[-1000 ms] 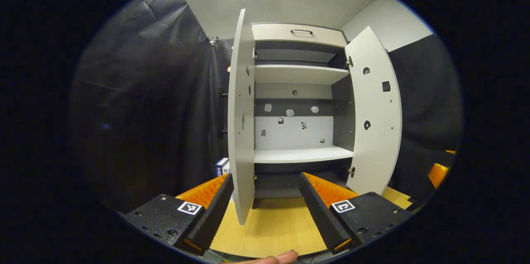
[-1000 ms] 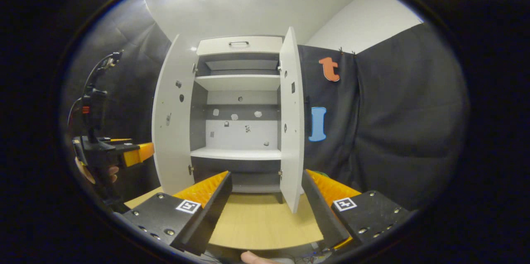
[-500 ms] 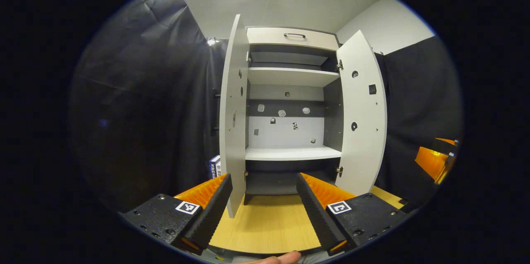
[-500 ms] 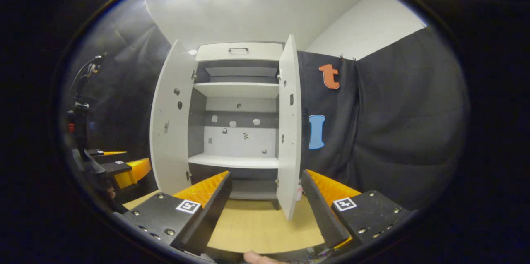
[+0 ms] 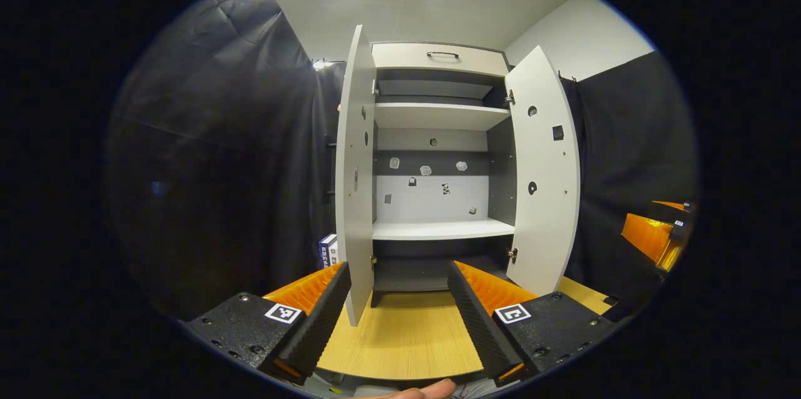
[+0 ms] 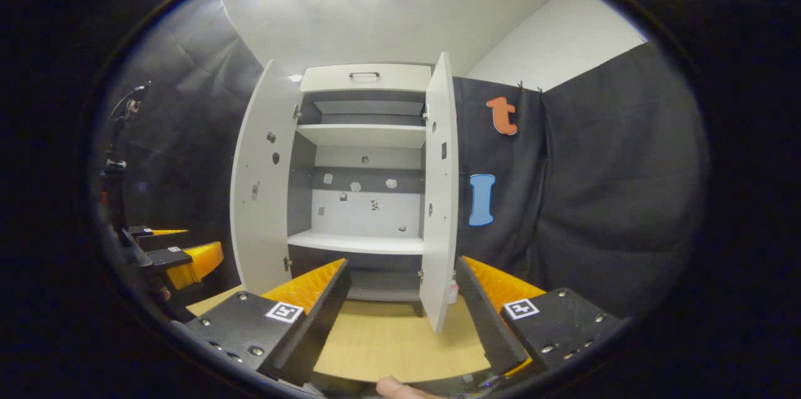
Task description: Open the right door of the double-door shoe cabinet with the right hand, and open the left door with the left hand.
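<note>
Left gripper (image 5: 394, 311) and right gripper (image 6: 400, 308) are held spread, empty, near the cabinet (image 5: 438, 58); left door (image 5: 353, 186) and right door (image 6: 438, 199) stand wide; withdrawal is best made straight back, clear of door edges.

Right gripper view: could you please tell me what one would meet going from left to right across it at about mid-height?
Left gripper → cabinet's left door, swung open → open shelves → right door, swung open and seen nearly edge-on → black cloth wall.
</note>
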Motion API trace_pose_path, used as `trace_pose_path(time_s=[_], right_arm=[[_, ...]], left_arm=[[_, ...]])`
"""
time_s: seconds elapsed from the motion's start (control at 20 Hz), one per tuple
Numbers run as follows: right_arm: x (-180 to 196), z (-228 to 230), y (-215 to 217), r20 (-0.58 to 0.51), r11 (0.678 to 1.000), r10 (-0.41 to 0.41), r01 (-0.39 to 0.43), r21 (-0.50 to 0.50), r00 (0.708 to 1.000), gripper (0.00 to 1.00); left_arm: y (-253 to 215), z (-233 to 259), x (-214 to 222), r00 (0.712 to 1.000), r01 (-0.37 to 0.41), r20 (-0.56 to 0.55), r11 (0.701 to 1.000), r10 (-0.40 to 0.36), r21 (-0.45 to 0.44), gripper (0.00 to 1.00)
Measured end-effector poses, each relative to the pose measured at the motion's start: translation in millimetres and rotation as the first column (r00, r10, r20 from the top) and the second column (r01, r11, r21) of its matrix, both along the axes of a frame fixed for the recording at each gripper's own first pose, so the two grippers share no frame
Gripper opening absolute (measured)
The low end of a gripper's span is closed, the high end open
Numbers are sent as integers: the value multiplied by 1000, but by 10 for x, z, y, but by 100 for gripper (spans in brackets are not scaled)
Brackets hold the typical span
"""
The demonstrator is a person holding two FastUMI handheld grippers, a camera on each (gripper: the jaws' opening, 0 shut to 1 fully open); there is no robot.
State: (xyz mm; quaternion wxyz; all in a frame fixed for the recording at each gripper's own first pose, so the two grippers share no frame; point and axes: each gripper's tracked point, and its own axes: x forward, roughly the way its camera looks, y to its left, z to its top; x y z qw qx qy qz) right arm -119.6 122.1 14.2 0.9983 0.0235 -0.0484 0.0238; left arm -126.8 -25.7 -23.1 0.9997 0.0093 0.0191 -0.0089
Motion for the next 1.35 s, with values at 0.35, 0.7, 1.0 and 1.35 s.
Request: trace_pose_path(time_s=[0.35,0.7,1.0,1.35], right_arm=[[9,-3,-42,0,1000,-4,4,-1,1000,100],[-52,-31,-23,5,1000,5,-5,-13,1000,100],[-98,-40,-25,13,1000,7,-7,-11,1000,100],[-111,-29,11,20,1000,16,-16,-11,1000,100]], left_arm=[[-31,-8,-50,1000,11,-1,1000,-11,-4,96],[-17,-37,-85,1000,15,-2,1000,-15,-10,96],[-30,-26,-116,1000,19,5,1000,-19,-16,96],[-53,17,-149,1000,26,13,1000,-26,-3,96]])
